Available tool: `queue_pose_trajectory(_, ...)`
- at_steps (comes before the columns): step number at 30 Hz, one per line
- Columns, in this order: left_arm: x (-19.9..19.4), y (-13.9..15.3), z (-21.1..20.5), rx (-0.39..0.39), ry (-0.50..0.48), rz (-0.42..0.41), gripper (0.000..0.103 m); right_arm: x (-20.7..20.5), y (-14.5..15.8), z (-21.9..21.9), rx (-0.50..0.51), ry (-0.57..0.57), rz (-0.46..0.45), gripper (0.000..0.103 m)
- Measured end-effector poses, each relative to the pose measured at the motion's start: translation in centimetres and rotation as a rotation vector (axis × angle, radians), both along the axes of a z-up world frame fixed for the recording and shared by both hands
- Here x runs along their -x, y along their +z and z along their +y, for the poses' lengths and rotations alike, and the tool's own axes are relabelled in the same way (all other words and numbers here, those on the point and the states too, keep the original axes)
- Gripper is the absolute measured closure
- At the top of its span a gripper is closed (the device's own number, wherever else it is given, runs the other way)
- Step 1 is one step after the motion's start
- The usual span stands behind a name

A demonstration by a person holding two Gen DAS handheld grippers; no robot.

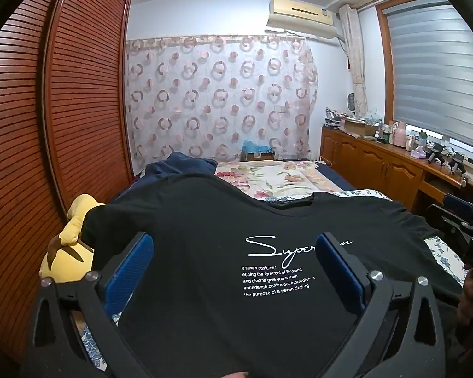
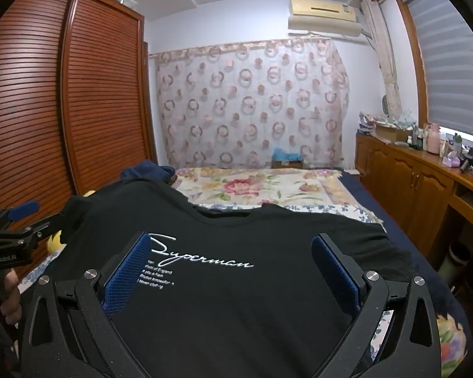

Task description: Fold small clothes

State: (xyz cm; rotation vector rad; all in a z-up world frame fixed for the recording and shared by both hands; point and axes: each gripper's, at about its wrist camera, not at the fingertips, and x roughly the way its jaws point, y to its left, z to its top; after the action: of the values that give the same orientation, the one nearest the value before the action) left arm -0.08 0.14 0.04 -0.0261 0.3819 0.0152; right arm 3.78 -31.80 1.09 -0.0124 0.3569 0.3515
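A black T-shirt (image 1: 205, 252) with white "Superman" lettering lies spread flat on the bed, collar toward the far end, and it also fills the right wrist view as the black T-shirt (image 2: 236, 283). My left gripper (image 1: 235, 249) hovers over the shirt's left half, jaws wide open, blue pads (image 1: 129, 271) apart with only flat cloth below. My right gripper (image 2: 231, 249) stands open over the shirt's right half. Each gripper shows at the other view's edge: the right one (image 1: 466, 226), the left one (image 2: 19, 223).
A yellow plush toy (image 1: 66, 245) lies left of the shirt by the slatted wardrobe (image 1: 63, 110). A floral quilt (image 1: 277, 179) and a dark blue garment (image 1: 173, 167) lie beyond. A wooden cabinet (image 1: 378, 163) with clutter runs along the right under the window.
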Motion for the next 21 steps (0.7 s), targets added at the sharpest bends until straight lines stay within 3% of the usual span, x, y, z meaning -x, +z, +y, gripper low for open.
queue_pose_trajectory(21, 0.27, 0.69, -0.38, -0.004, 0.002, -0.001, 0.000, 0.01, -0.02, -0.13, -0.002, 0.000, -0.002, 0.000)
